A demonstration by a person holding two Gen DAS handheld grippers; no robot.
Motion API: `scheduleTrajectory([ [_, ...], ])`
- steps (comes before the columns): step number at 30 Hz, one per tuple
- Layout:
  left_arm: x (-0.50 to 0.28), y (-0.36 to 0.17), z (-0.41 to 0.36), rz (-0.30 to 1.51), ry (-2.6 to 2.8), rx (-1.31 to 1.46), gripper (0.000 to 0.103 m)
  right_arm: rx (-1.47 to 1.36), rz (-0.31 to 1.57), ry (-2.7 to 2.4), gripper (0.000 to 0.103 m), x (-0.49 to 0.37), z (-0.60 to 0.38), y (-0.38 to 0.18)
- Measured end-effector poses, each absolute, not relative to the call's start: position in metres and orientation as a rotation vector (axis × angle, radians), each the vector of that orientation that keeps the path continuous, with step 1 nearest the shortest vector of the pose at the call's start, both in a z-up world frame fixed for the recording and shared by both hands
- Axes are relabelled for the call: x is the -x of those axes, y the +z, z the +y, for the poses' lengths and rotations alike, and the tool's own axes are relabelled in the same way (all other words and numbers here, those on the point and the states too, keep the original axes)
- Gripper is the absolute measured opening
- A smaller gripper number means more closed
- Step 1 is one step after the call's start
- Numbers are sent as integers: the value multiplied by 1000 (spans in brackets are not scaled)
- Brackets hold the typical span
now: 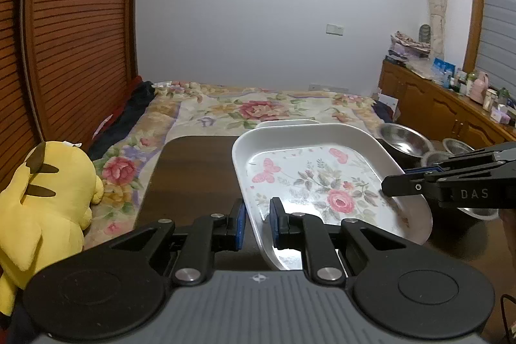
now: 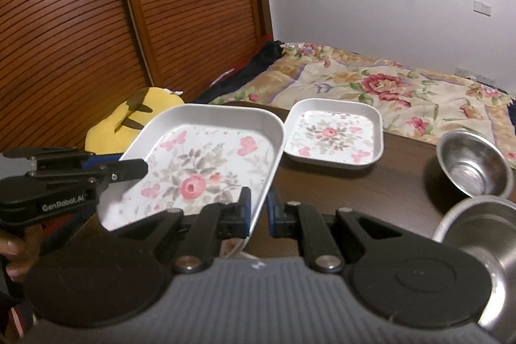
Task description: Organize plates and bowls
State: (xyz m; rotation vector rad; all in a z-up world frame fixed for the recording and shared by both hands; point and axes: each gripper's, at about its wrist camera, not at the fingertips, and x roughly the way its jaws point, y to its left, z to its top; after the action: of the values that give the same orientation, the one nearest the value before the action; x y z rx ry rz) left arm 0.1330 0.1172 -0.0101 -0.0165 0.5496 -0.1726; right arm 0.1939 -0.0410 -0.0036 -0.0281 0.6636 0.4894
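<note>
A: Plate time! Where is the big flowered plate [image 2: 206, 163]?

B: It is up in the air, over the near edge of the dark table [image 1: 193, 170]. It tips a bit. Two grippers hold it, one on each side.

A: Are the grippers shut?

B: Yes. The left gripper [image 1: 258, 221] is clamped on the plate's left rim. One blue pad is outside the rim and one is inside. The right gripper [image 2: 258, 211] pinches the right rim the same way.

A: Is anything on the plate?

B: No. Only painted roses and pink butterflies. No food.

A: What else is there?

B: A small flowered plate [image 2: 333, 134] sits flat on the table, just behind the big one. It is empty too. To the right are two steel bowls. The far bowl [image 2: 474, 163] stands on the table and looks empty. The near bowl [image 2: 483, 234] is close to the camera, and I cannot see all of it.

A: Is the tidy-up almost done?

B: I think not. Nothing is stacked yet. The plates are apart and the bowls are apart. I guess the big plate still needs a spot, then the rest.

A: And that yellow thing?

B: A yellow plush toy [image 1: 48, 202] sits on the flowery bed cover [image 1: 258, 108], beside the table.
</note>
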Motion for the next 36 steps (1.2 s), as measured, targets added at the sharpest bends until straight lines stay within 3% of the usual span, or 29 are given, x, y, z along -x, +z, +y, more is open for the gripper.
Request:
scheduleTrajectory([
  [36, -88, -62, 76, 677, -241, -10, 18, -17, 702, 425, 12, -115, -87, -55],
])
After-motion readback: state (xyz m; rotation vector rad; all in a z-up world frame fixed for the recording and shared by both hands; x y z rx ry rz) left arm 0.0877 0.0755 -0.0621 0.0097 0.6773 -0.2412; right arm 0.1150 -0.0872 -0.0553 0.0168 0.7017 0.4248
